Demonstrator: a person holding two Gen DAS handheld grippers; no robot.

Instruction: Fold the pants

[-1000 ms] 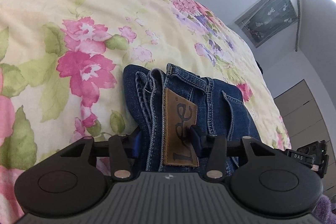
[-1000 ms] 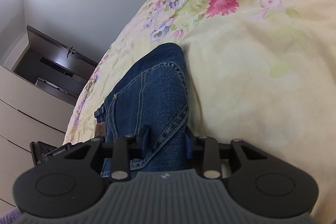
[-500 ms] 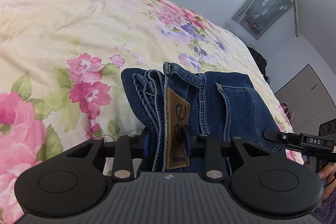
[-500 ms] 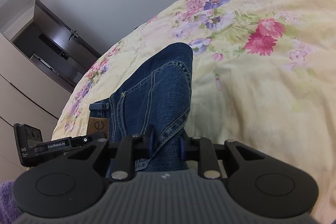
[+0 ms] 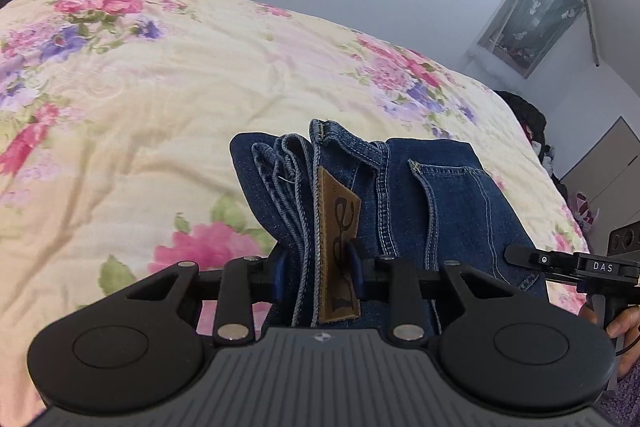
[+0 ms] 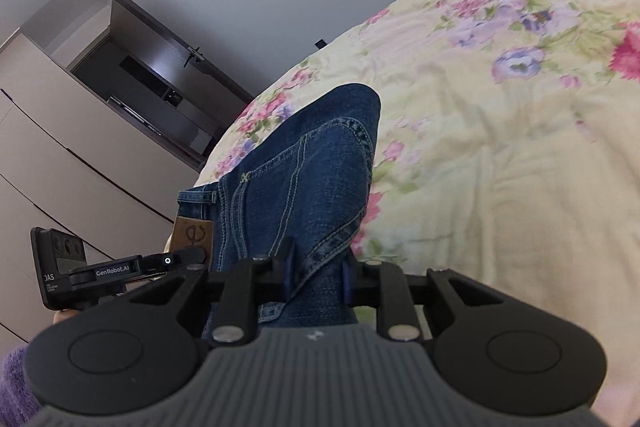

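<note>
Folded blue jeans [image 5: 420,195] with a brown leather patch [image 5: 338,239] are held up off the flowered bedspread [image 5: 140,115]. My left gripper [image 5: 319,273] is shut on the waistband end, clamping the stacked denim layers and the patch. My right gripper [image 6: 316,273] is shut on the other near edge of the jeans [image 6: 304,171], by a stitched seam. Each gripper shows in the other's view: the right one at the right edge of the left wrist view [image 5: 576,267], the left one at the left of the right wrist view [image 6: 100,271].
The bedspread [image 6: 500,131] fills the space beyond the jeans. A white wall, a hanging cloth [image 5: 528,15] and cupboard fronts [image 6: 60,147] lie past the bed's edges. A dark doorway [image 6: 160,75] is at the back.
Both grippers have closed tighter on the jeans and lifted them; the views now tilt up, showing more wall and far bed. The jeans stay folded between the grippers.
</note>
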